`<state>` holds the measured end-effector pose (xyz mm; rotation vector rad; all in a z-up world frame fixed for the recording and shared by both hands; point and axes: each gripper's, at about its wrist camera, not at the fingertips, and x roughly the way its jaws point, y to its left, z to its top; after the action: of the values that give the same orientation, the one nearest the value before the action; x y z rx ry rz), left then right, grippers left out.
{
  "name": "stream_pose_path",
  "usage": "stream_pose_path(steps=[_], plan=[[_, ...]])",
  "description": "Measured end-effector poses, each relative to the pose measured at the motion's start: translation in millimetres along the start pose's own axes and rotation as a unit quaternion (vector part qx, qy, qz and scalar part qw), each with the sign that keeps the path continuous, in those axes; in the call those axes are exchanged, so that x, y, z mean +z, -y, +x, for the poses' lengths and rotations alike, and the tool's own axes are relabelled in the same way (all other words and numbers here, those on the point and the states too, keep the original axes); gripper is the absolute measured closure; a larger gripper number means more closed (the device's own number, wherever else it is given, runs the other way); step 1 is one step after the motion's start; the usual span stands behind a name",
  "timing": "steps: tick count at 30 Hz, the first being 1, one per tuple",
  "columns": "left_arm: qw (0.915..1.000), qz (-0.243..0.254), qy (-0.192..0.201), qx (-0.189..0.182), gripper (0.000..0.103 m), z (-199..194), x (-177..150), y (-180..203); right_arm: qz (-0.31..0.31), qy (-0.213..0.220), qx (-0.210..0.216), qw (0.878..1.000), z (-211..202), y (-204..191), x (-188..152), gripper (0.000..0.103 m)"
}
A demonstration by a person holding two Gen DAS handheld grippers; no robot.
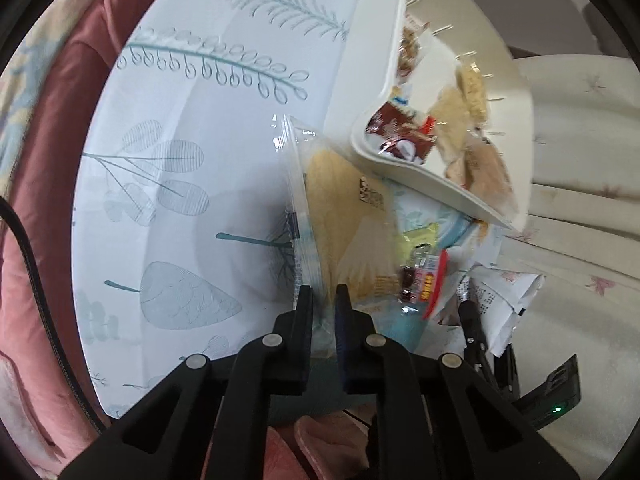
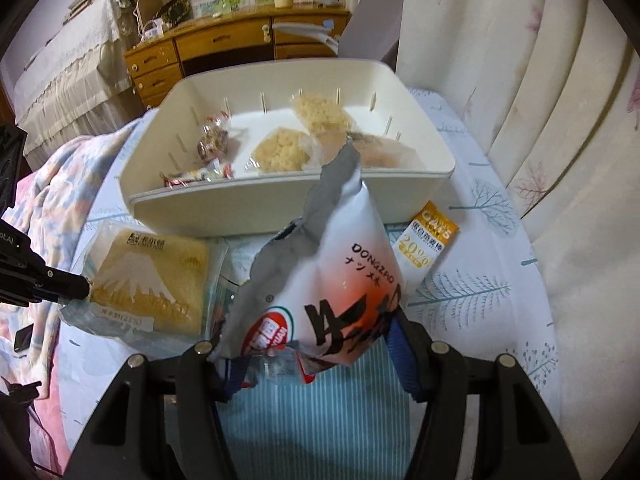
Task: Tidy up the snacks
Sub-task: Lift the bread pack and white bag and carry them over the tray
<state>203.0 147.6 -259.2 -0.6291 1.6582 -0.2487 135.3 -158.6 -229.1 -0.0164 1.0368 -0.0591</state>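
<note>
1. My right gripper (image 2: 316,344) grasps a white snack pouch (image 2: 340,276) by its lower end. The pouch stands up between the jaws, its torn top leaning toward the far side where the white bin (image 2: 280,200) sits.
2. My left gripper (image 1: 325,300) is clenched on the near edge of the clear-wrapped yellow cake (image 1: 340,208). In the right wrist view that cake (image 2: 148,280) lies on the leaf-print cloth (image 2: 480,280), left of the pouch and just in front of the bin's near wall.
3. The bin already holds several snacks: two pale crispy squares (image 2: 280,152), a dark wrapped sweet (image 2: 214,142) and a red-and-white candy (image 2: 200,176) along its left side.
4. An orange-topped oat bar (image 2: 428,244) waits on the cloth, right of the pouch and near the bin.
5. I judge the step in hand is carrying the pouch over the near wall into the bin. I should lift it high enough that its hanging lower corner clears the rim, then aim for the bare floor at the far left.
6. The pouch looks soft and floppy, so I would let go only once it rests flat.
7. I would keep the left gripper low and out of the right one's path.
</note>
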Motion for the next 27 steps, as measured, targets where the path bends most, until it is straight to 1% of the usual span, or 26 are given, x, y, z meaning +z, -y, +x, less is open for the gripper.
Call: stream_pose_path(steps=[8, 14, 20, 27], plan=[[0.999, 0.036, 0.026, -0.003, 0.095, -43, -5, 15, -0.008, 0.033, 0.01, 0.999, -26, -19, 7, 0.043], [0.9972, 0.053, 0.046, -0.029, 0.095, -81, -7, 26, -0.024, 0.055, 0.025, 0.998, -44, -36, 18, 0.043], [0.9928, 0.087, 0.072, -0.041, 0.095, -114, -9, 52, -0.044, 0.077, 0.038, 0.995, -58, -51, 31, 0.043], [0.9882, 0.113, 0.093, -0.044, 0.095, -133, 2, 84, -0.06, 0.097, 0.051, 0.992, -65, -58, 55, 0.043]])
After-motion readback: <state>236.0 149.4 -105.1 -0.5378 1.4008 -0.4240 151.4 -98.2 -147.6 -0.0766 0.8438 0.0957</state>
